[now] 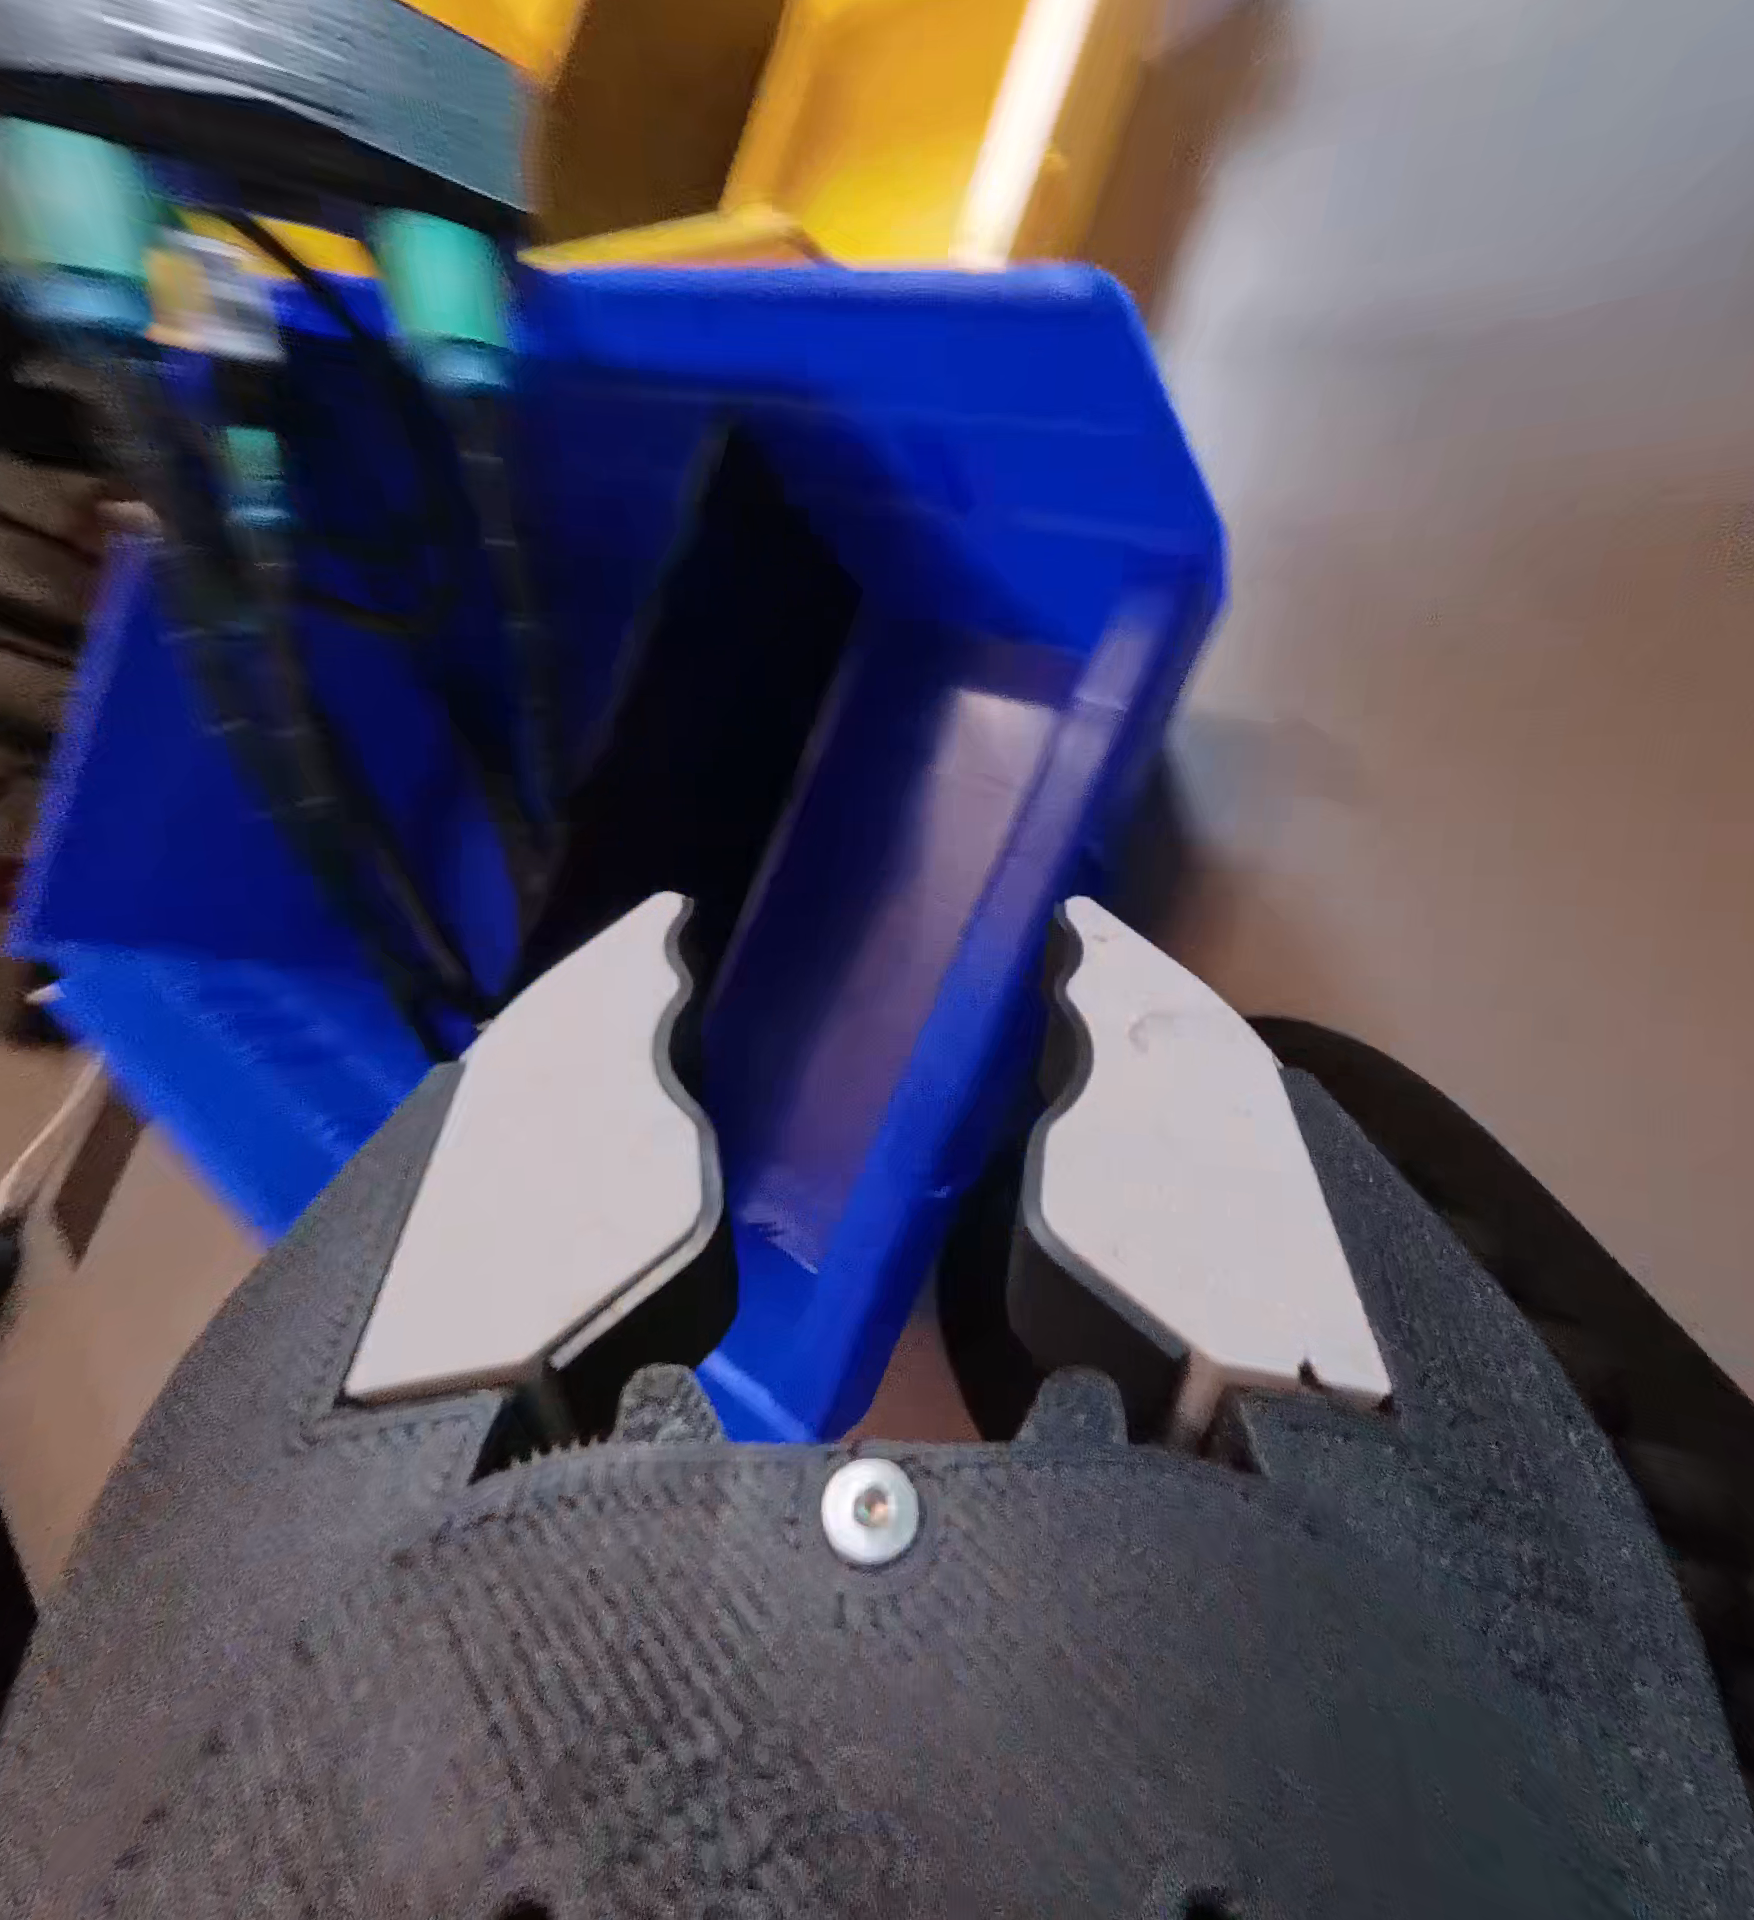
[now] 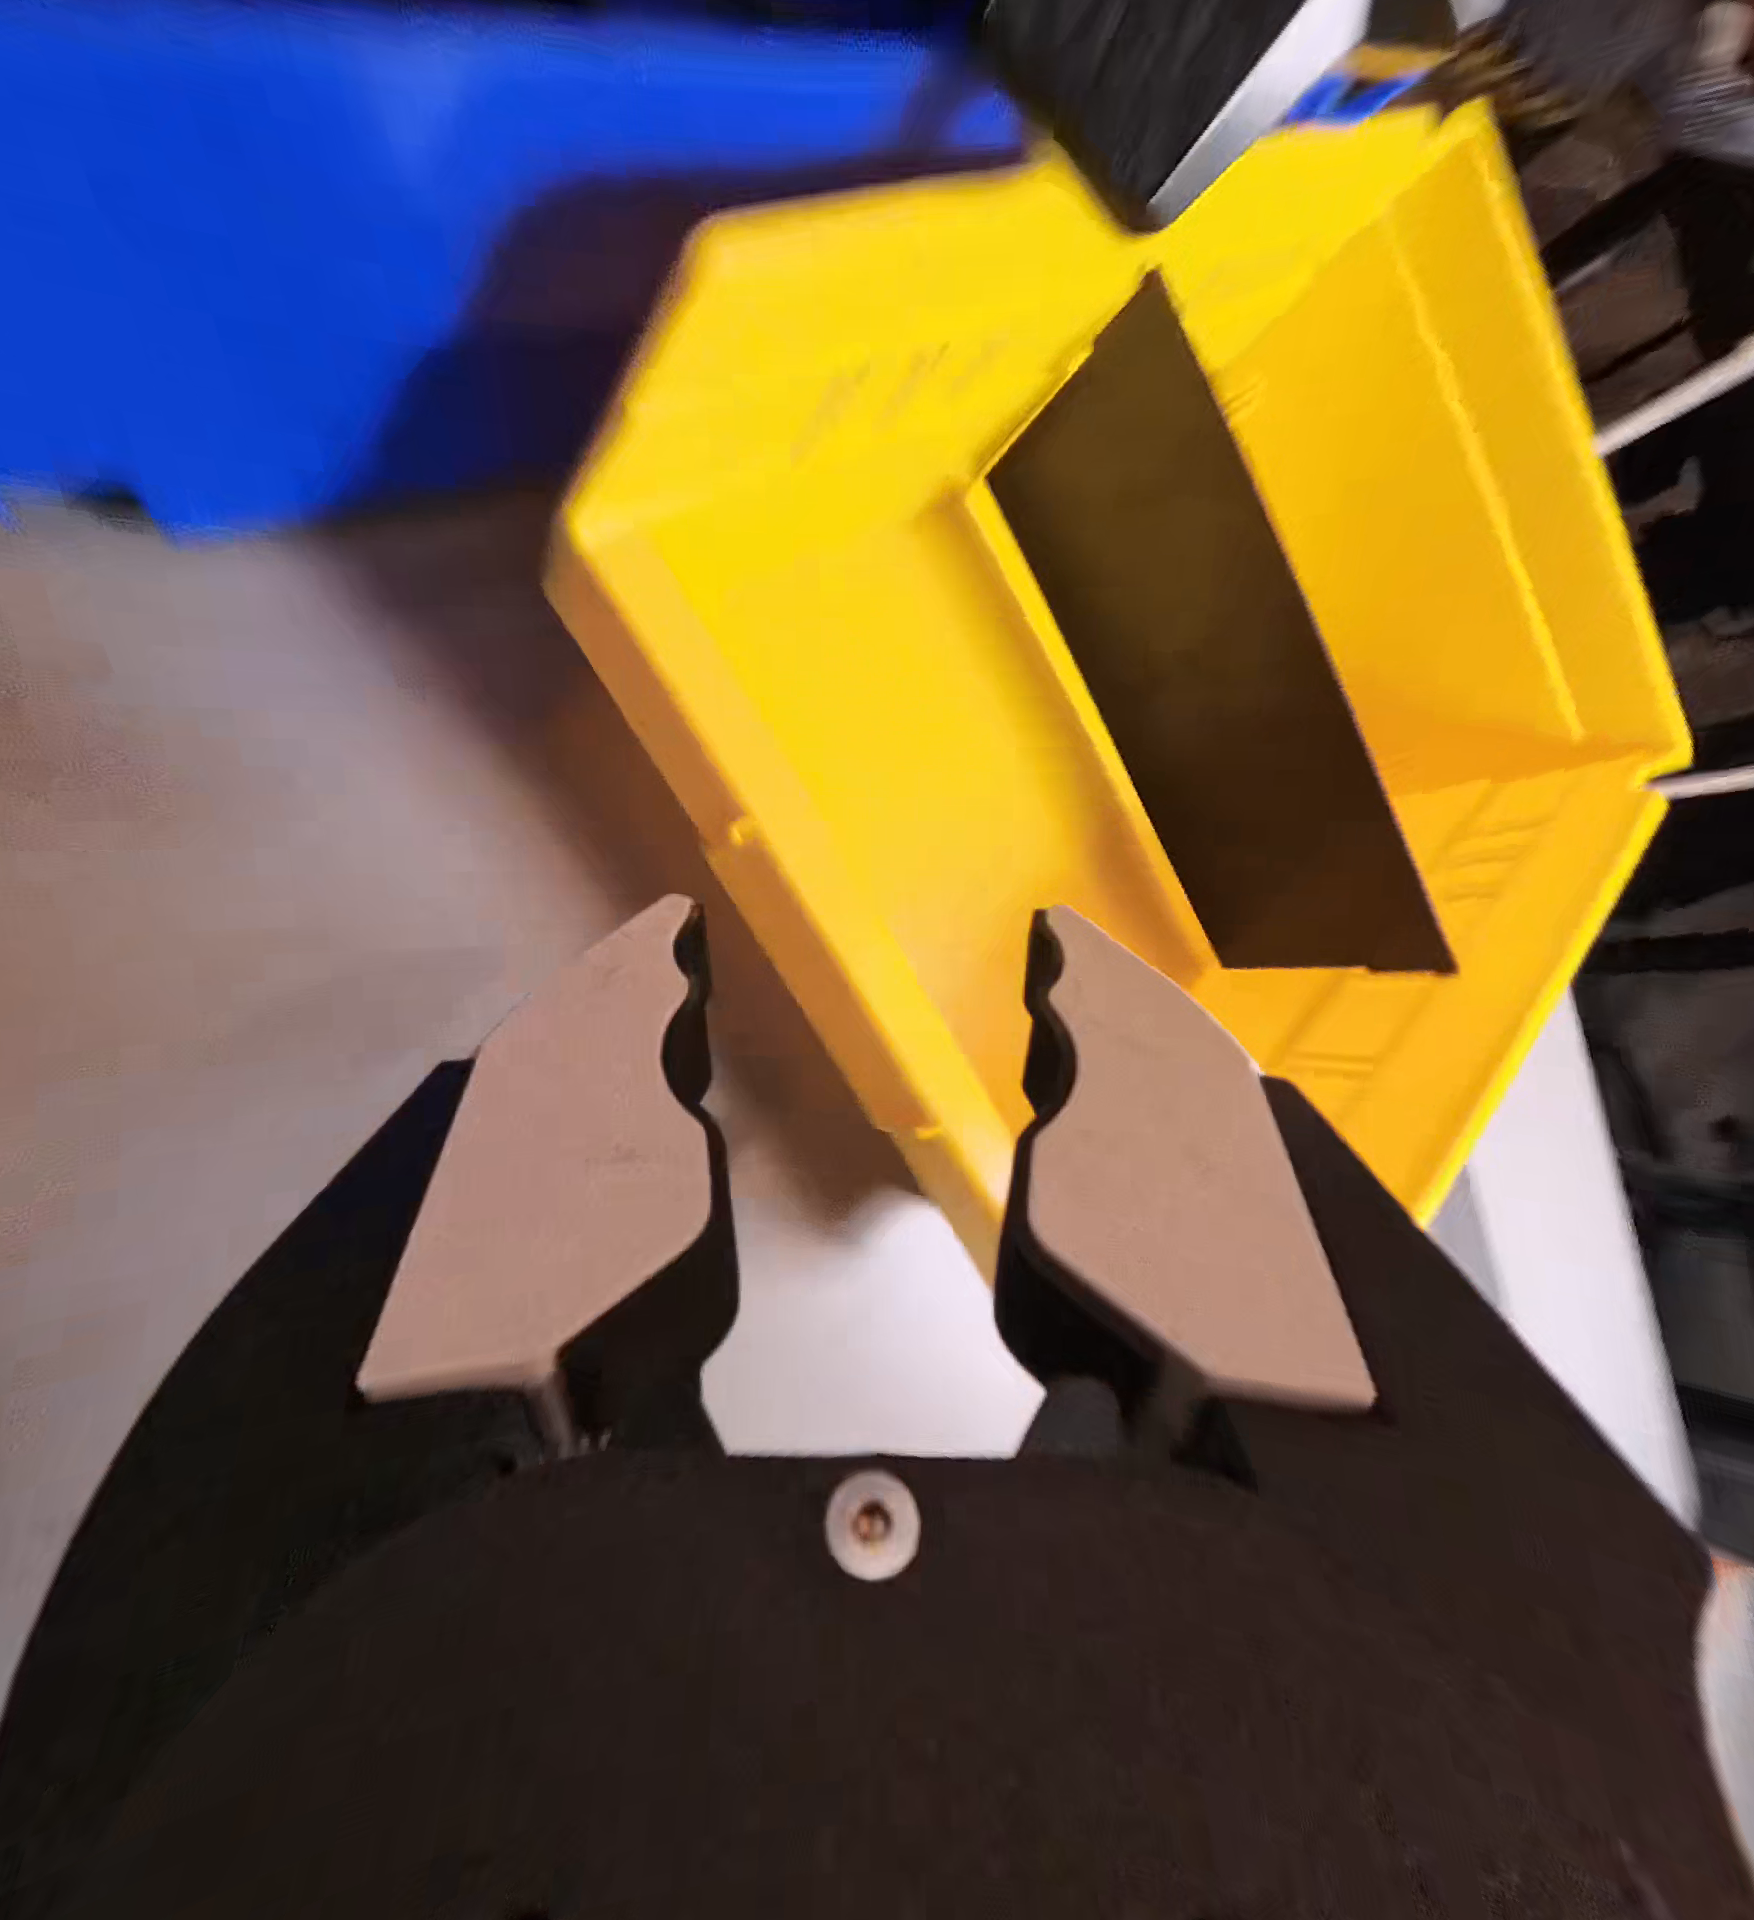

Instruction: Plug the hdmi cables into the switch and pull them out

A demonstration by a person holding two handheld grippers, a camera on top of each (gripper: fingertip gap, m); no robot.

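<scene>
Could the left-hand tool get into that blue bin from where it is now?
Probably yes. The left gripper has its jaws open and empty, pointing straight at the blue bin, whose near wall already sits between them. The bin's dark opening looks unblocked from this side, though blur hides detail; black cables hang to the left.

Blue bin (image 1: 956, 436) on pale desk (image 1: 1527, 623), black insert (image 1: 748, 644) inside. Yellow bin (image 2: 852, 623) on desk, dark panel (image 2: 1216, 675) inside; blue bin beside it. Both views blurred.
</scene>
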